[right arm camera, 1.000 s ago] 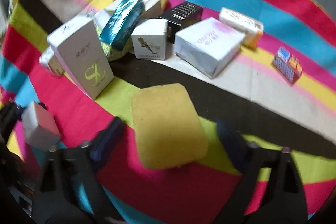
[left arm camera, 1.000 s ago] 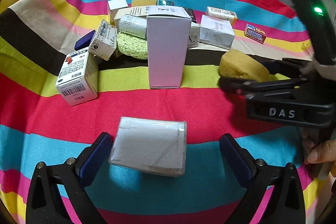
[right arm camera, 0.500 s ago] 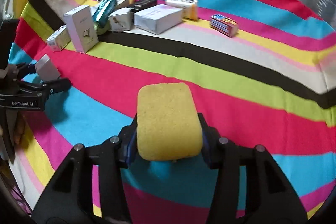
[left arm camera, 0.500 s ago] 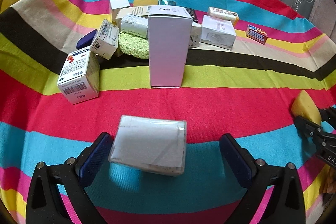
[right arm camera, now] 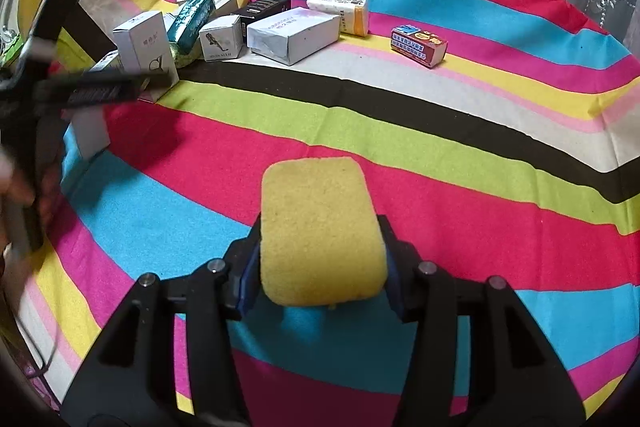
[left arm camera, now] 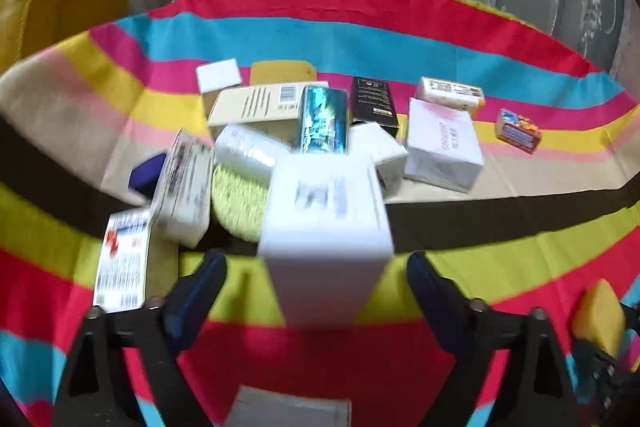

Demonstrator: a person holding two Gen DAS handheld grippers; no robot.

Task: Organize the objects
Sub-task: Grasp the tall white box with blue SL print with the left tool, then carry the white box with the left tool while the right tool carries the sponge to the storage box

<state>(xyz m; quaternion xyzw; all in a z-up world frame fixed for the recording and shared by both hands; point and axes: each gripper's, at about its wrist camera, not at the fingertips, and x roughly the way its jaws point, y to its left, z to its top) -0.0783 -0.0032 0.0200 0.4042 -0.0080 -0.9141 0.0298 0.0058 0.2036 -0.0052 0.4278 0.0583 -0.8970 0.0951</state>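
Your left gripper [left arm camera: 316, 291] sits low in the blurred left wrist view, jaws closing around the tall white box [left arm camera: 324, 227] standing at frame centre on the striped cloth [left arm camera: 500, 259], pads not yet touching it, with a small white box [left arm camera: 286, 409] at the bottom edge and the box pile [left arm camera: 312, 119] behind. Your right gripper [right arm camera: 320, 267] is clenched on the yellow sponge [right arm camera: 320, 231] at lower centre of the right wrist view, with the red and blue box [right arm camera: 419, 45] alone at upper right.
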